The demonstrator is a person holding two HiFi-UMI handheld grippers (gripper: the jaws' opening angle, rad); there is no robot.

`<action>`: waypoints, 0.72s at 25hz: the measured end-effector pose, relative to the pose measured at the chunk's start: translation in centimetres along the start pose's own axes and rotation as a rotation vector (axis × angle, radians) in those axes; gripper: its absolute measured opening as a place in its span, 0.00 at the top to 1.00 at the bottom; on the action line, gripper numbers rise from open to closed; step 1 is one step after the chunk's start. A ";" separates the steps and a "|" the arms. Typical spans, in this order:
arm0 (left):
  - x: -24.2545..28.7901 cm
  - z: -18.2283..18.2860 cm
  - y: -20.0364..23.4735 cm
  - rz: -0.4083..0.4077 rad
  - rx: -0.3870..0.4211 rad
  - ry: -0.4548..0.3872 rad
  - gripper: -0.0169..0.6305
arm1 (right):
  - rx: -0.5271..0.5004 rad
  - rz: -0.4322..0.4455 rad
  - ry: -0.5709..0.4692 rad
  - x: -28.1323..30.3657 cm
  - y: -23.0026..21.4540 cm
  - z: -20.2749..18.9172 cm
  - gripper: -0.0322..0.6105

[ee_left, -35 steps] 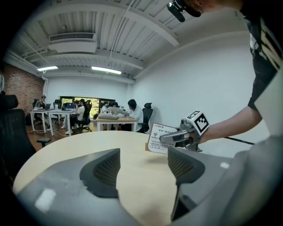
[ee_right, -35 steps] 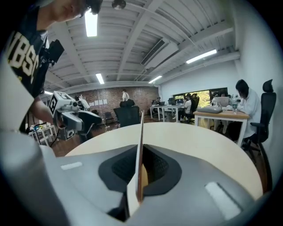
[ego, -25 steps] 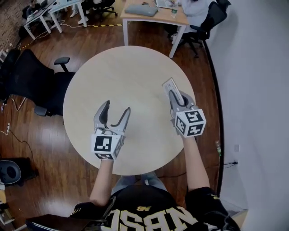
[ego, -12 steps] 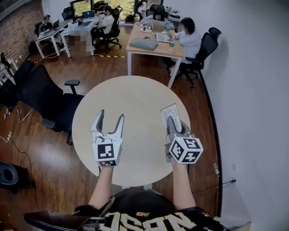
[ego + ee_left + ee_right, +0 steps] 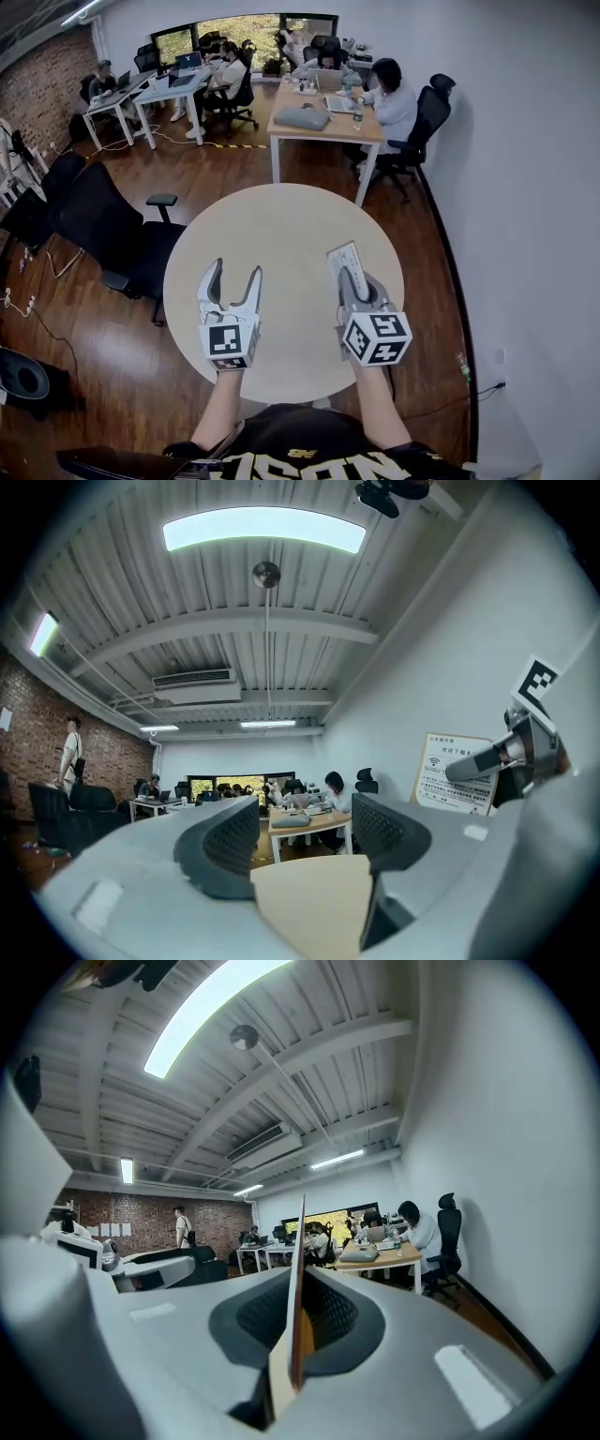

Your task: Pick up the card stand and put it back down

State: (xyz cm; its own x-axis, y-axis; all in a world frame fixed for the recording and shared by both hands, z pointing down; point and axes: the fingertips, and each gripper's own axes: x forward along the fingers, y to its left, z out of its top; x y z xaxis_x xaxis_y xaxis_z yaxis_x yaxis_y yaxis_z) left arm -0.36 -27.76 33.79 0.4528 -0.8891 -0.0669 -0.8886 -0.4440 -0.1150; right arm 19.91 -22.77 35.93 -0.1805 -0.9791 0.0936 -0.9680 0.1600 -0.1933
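We're mid-lift over the round, pale, smooth wooden table [image 5: 281, 220]. Our left gripper [image 5: 234, 273] hovers with its jaws spread and nothing between them. Our right gripper [image 5: 347, 278] is clamped on the thin, flat, white printed card stand [image 5: 342, 255], apparently clear of the tabletop. Next, we reckon: lower it level, then release.

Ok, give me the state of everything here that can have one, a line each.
right gripper: shut on the card stand.
left gripper: open, nothing between its fingers.
card stand: upright, pinched between the right gripper's fingers, apparently held off the round table.
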 end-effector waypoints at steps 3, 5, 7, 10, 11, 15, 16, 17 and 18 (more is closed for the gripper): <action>-0.3 -0.2 0.1 0.013 0.072 0.004 0.56 | -0.002 -0.005 -0.006 0.0 -0.1 0.0 0.92; -0.2 -0.4 0.0 0.016 0.101 0.000 0.56 | -0.010 -0.005 -0.013 0.0 0.0 0.2 0.92; 0.0 -0.5 0.0 0.013 0.064 -0.008 0.56 | -0.020 -0.007 -0.017 -0.1 0.1 0.3 0.92; 0.0 -0.7 0.2 0.013 0.037 -0.017 0.56 | -0.032 -0.010 -0.021 -0.1 0.2 0.4 0.92; 0.0 -0.6 0.2 0.012 0.034 -0.021 0.56 | -0.035 -0.012 -0.021 -0.2 0.2 0.5 0.92; 0.4 -0.7 -0.2 -0.012 0.037 -0.022 0.56 | -0.039 -0.035 -0.017 -0.4 -1.0 0.5 0.92; 0.5 -0.7 -0.3 -0.021 0.037 -0.019 0.56 | -0.038 -0.042 -0.014 -0.4 -1.5 0.4 0.92; 0.7 -0.8 -0.4 -0.030 0.037 -0.017 0.56 | -0.037 -0.048 -0.011 -0.5 -1.9 0.3 0.92; 0.7 -0.7 -0.4 -0.037 0.035 -0.014 0.56 | -0.038 -0.053 -0.007 -0.6 -2.3 0.1 0.92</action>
State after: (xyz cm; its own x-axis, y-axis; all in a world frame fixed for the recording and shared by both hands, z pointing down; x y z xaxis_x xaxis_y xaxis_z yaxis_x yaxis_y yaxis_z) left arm 0.31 -28.31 34.52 0.4867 -0.8703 -0.0758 -0.8682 -0.4722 -0.1526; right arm 22.27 -22.55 36.21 -0.1280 -0.9871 0.0959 -0.9821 0.1127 -0.1506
